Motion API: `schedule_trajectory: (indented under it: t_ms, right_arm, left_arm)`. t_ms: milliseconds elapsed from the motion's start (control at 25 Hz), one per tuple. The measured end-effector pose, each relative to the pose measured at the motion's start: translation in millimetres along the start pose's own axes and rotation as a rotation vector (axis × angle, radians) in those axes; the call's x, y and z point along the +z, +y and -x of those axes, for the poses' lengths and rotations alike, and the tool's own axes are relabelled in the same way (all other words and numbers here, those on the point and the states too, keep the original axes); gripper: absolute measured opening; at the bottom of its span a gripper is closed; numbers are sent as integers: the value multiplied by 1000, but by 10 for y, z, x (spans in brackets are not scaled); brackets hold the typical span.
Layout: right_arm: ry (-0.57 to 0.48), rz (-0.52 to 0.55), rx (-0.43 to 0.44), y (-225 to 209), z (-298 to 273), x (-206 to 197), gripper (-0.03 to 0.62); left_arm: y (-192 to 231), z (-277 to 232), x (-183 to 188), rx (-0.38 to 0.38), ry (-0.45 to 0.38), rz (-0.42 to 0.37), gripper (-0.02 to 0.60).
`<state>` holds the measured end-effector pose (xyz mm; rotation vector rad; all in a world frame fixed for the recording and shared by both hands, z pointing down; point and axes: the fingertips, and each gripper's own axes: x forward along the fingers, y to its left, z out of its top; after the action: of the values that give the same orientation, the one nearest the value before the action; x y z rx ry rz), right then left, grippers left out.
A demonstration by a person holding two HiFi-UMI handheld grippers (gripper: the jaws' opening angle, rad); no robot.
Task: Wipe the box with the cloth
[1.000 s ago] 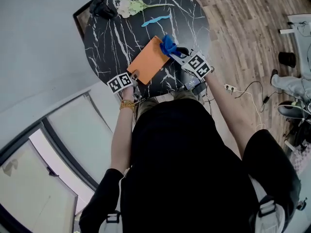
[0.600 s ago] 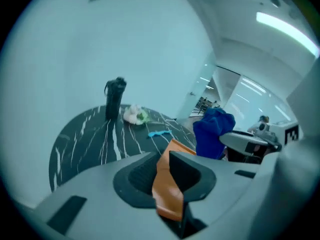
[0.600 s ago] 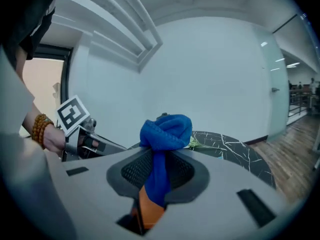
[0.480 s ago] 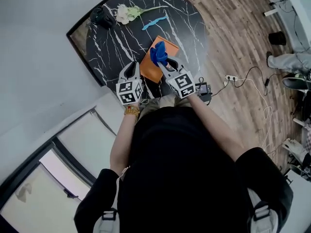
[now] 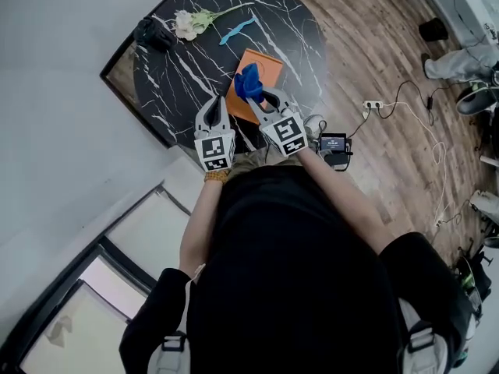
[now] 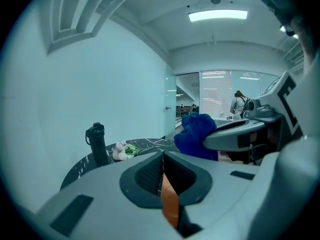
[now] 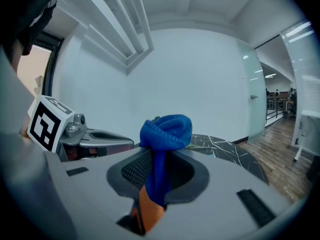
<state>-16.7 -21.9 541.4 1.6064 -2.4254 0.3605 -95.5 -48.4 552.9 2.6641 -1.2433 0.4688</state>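
Observation:
The orange box (image 5: pixel 267 63) lies flat on the round black marble table (image 5: pixel 179 76), near its front edge. My right gripper (image 5: pixel 261 96) hovers over the box's near end, shut on a bunched blue cloth (image 5: pixel 249 82); in the right gripper view the cloth (image 7: pixel 165 131) bulges above the jaws. My left gripper (image 5: pixel 216 101) floats beside it on the left, clear of the box. Its jaws have just been closing and now meet with nothing between them. In the left gripper view only a sliver of the orange box (image 6: pixel 170 206) shows below the shut jaws.
At the table's far side stand a black bottle (image 5: pixel 152 31), white flowers (image 5: pixel 189 22) and a blue strip (image 5: pixel 238 29). A small device (image 5: pixel 334 143), a power strip (image 5: pixel 373 106) and cables lie on the wood floor to the right. A wall runs along the left.
Both grippers have risen off the table and drawn together. The left one left the box's near corner and its jaws closed. The right one still holds the cloth.

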Motion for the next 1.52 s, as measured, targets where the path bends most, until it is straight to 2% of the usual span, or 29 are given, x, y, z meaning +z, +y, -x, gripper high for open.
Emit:
schedule_trajectory:
  t_ms: [160, 360, 600, 1080, 1280, 1520]
  right_arm:
    - [23, -5, -4, 106, -36, -124, 64]
    - [33, -15, 0, 164, -64, -202, 64]
    - [62, 7, -10, 164, -111, -259, 63]
    - [99, 14, -6, 117, -100, -374, 61]
    - [104, 6, -13, 82, -98, -379, 61]
    - [117, 19, -15, 97, -124, -406, 61]
  left_arm:
    - [55, -7, -64, 8, 9, 7, 9]
    - [16, 14, -119, -8, 26, -23, 9]
    - [8, 1, -248, -5, 84, -28, 9]
    - [-96, -73, -279, -39, 98, -41, 9]
    - [-120, -85, -316, -50, 132, -40, 9]
    - [-82, -110, -316, -55, 112, -47, 9]
